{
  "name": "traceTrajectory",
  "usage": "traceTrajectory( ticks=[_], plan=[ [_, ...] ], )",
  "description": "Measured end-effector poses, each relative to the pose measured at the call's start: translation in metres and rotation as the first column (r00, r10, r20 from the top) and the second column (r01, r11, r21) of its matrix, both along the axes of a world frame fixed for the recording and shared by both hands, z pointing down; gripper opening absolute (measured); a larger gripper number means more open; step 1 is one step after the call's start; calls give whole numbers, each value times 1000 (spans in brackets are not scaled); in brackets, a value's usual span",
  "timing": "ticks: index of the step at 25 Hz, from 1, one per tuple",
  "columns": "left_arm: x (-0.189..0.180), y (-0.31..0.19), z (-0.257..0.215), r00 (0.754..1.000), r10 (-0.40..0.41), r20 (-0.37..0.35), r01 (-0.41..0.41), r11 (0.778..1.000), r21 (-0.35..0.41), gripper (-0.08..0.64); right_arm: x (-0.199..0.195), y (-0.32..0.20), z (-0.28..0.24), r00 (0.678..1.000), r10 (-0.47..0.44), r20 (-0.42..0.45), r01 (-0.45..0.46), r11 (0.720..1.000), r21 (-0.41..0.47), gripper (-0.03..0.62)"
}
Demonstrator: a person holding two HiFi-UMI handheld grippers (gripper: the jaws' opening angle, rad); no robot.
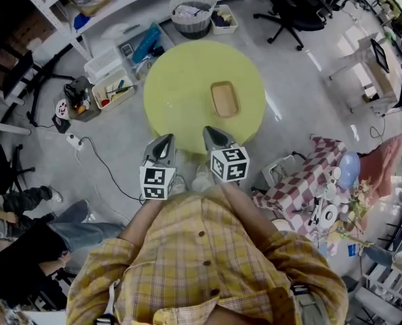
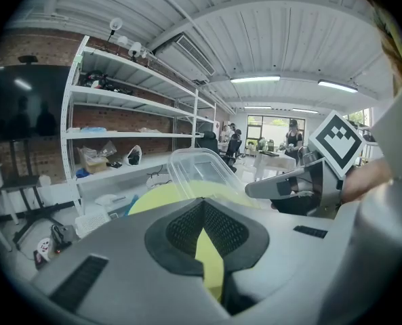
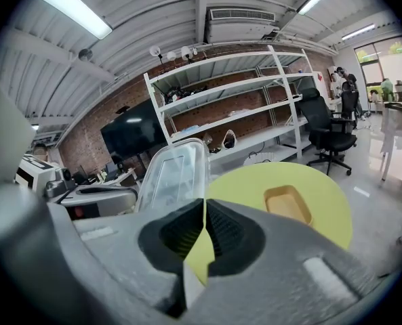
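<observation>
I hold a clear plastic lid (image 2: 199, 170) upright between both grippers, over the near edge of a round yellow table (image 1: 180, 80). My left gripper (image 2: 202, 205) is shut, and the lid rises straight from its tip. My right gripper (image 3: 205, 205) is shut too, with the lid's (image 3: 173, 171) right edge along its jaw line. In the head view the left gripper (image 1: 165, 139) and right gripper (image 1: 213, 131) sit side by side at the table's front rim. A shallow tan tray (image 1: 224, 99) lies empty near the table's middle and also shows as the tan tray (image 3: 289, 205) in the right gripper view.
White shelving (image 1: 99, 5) runs behind the table, with bins (image 1: 109, 80) and a round basket (image 1: 192, 12) on the floor. A black office chair (image 1: 295, 9) stands at the back right. A checked cloth with clutter (image 1: 309, 181) is to my right. A seated person's legs (image 1: 31, 215) are at the left.
</observation>
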State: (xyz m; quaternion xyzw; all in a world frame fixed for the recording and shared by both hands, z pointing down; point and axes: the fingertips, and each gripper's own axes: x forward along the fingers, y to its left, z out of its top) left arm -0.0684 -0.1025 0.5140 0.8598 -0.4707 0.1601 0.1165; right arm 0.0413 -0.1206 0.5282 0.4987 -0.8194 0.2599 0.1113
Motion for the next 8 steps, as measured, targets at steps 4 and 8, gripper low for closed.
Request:
traceTrajectory(
  ticks=[4,8],
  plan=[
    [3,0,5,1000,2,5,-2,1000,-7,5,3,1,2,1000,-3,4,3,1000,0,8],
    [4,2,7,1000,-5,11,5,1000,-20,5,4,3,4,1000,-11,14,11,1000,-4,8]
  ],
)
